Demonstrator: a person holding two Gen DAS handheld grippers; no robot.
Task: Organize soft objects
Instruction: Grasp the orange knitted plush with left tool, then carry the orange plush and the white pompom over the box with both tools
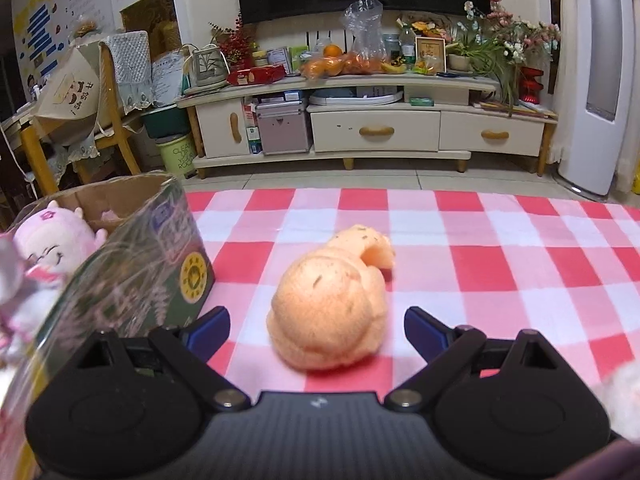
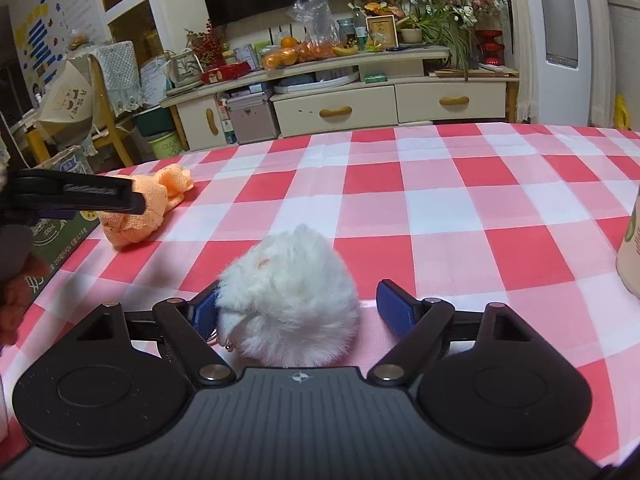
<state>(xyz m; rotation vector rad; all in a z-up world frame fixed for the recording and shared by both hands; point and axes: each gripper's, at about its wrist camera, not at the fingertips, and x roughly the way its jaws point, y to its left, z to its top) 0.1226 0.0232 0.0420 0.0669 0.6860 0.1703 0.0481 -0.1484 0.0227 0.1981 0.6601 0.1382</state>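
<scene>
An orange knitted soft toy (image 1: 330, 302) lies on the red-and-white checked tablecloth (image 1: 500, 248), between the open jaws of my left gripper (image 1: 316, 330), which does not touch it. It also shows in the right wrist view (image 2: 140, 208), partly behind my left gripper's finger. A white fluffy pom-pom toy (image 2: 290, 294) lies between the open jaws of my right gripper (image 2: 298, 312); the left blue pad (image 2: 204, 312) touches its fur. A cardboard box (image 1: 136, 256) at the left holds a pink plush doll (image 1: 52, 244).
A cream cup or container (image 2: 630, 256) stands at the right table edge. The box's side (image 2: 60, 232) sits at the left. Beyond the table are a TV stand (image 1: 376, 128), a chair and a green bin on the floor.
</scene>
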